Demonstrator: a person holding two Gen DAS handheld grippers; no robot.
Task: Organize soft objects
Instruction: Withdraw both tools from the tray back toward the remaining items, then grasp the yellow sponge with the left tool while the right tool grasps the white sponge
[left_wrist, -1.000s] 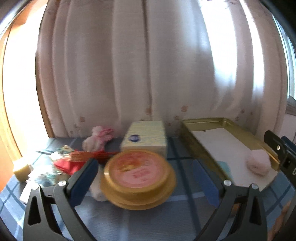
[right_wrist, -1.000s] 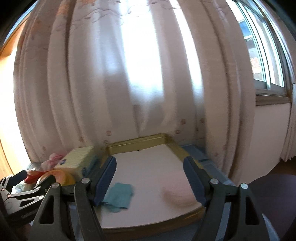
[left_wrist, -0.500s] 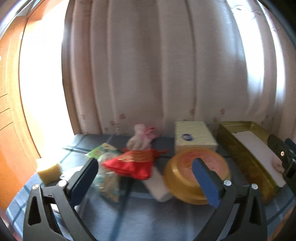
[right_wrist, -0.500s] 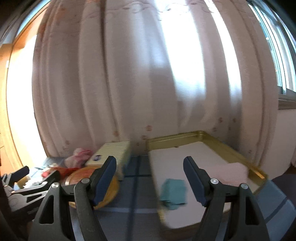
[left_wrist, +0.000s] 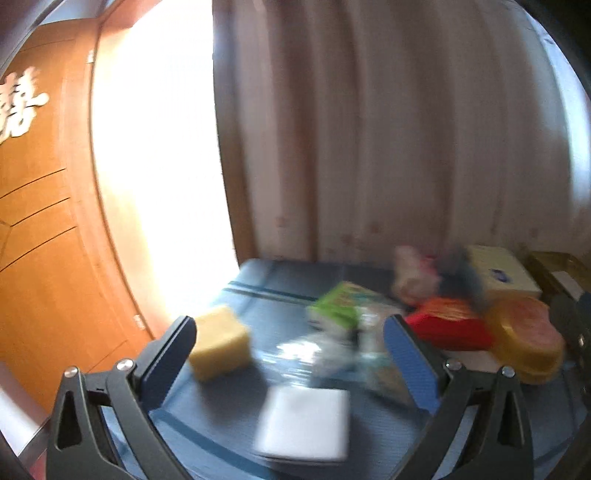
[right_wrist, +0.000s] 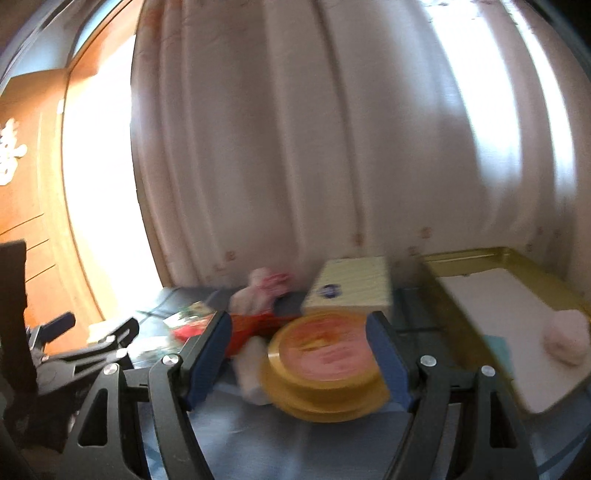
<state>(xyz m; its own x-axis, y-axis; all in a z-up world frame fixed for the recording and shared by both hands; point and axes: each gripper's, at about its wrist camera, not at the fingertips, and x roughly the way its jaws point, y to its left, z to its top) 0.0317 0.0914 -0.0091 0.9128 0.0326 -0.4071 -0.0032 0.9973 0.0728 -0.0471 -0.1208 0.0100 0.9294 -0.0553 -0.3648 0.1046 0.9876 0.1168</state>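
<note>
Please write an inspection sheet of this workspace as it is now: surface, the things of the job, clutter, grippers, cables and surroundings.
Surface: blue table cover with lighter stripes.
Job's things: yellow sponge, white pad and red pouch on the table; pink puff and teal cloth in the gold tray.
Clutter: round yellow tin, pale yellow box, green packet.
Grippers: left gripper open, empty; right gripper open, empty.
Cables: nothing seen.
Surroundings: pale curtain, wooden door.

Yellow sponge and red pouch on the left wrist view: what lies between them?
In the left wrist view, a green packet and blurred clear plastic wrapping lie between the yellow sponge and red pouch.
</note>
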